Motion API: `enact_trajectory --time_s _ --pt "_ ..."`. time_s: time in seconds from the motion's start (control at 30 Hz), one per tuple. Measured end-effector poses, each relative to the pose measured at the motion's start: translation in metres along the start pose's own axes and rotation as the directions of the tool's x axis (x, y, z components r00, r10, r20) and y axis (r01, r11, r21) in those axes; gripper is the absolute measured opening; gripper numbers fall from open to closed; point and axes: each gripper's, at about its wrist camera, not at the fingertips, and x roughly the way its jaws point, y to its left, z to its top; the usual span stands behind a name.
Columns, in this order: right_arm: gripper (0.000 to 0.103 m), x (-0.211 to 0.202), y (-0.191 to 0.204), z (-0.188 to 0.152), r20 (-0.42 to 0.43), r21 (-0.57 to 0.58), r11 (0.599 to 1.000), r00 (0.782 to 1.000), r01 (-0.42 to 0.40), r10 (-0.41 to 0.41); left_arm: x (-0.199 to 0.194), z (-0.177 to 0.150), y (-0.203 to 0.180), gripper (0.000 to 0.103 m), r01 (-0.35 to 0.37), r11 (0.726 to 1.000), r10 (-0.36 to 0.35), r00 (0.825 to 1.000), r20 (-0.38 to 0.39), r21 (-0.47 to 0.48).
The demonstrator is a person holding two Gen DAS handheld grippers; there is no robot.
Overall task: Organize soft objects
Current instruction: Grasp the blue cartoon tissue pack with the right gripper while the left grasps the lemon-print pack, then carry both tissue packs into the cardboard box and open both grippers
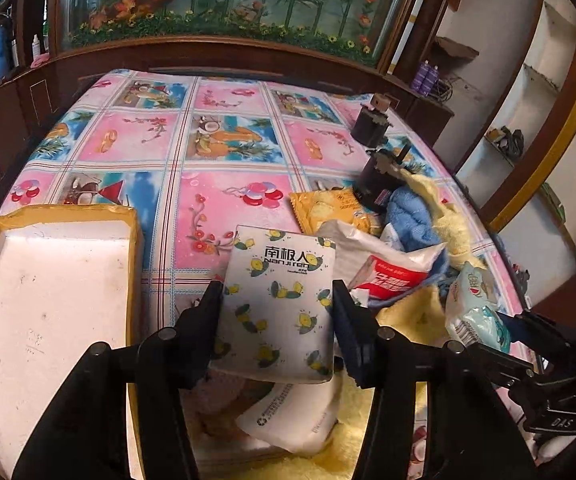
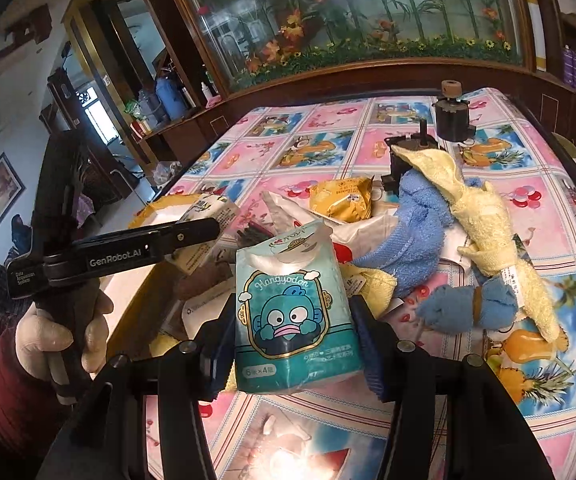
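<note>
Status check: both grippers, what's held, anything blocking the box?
Left gripper shut on lemon tissue pack. Right gripper shut on teal tissue pack. White box open at left, path clear. Towels and packets still piled on the table.

A box (image 1: 48, 280) lies left of the left gripper (image 1: 276, 312); towels (image 2: 468, 216) are heaped right of the right gripper (image 2: 294, 344).
</note>
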Motion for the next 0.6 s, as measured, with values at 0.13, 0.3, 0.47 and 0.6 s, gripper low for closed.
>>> enact_trajectory --time_s 0.13,0.3,0.47,0.6 --pt "0.054 -0.047 0.017 0.007 0.107 -0.012 0.999 0.994 -0.035 0.036 -0.057 -0.006 -0.012 0.051 0.083 0.996 -0.082 0.992 0.094 -0.015" --pt "0.054 -0.122 0.046 0.015 0.285 -0.04 0.994 0.953 -0.097 0.104 -0.156 -0.023 -0.028 0.051 0.226 0.974 -0.213 0.935 0.282 -0.016" --pt "0.054 -0.206 0.076 0.034 0.449 -0.099 0.989 0.882 -0.108 0.141 -0.244 -0.023 -0.041 0.051 0.262 0.964 -0.254 0.87 0.423 0.042" --pt "0.055 -0.272 0.09 0.075 0.52 -0.129 0.986 0.838 -0.11 0.161 -0.306 -0.007 -0.041 0.051 0.22 0.973 -0.229 0.847 0.479 0.076"
